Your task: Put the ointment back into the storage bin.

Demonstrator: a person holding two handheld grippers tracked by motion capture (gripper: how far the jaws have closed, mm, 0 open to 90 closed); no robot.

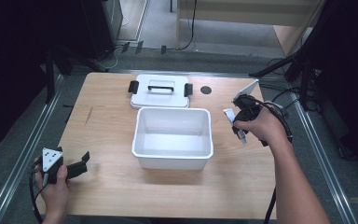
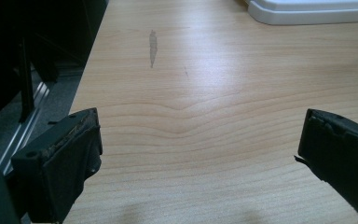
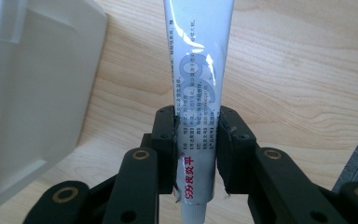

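A white tube [image 3: 198,70] with grey and red print is clamped crosswise between the two black jaws of my right gripper [image 3: 196,126], cap end toward the camera. In the high view this gripper [image 1: 237,122] hangs above the table, just right of an open white plastic box [image 1: 172,163], with the tube [image 1: 241,135] sticking out of it. The box wall [image 3: 28,93] stands at the left of the right gripper view. My left gripper [image 1: 81,161] rests near the table's front left corner. Its jaws [image 2: 200,140] stand wide apart over bare wood with nothing between them.
The box's white lid [image 1: 161,91], with a black handle and black side clips, lies flat behind the box; its edge [image 2: 307,11] lies far ahead of the left gripper. A dark round hole [image 1: 206,90] sits in the tabletop beside the lid. Black stand legs [image 1: 303,70] rise off the table's right.
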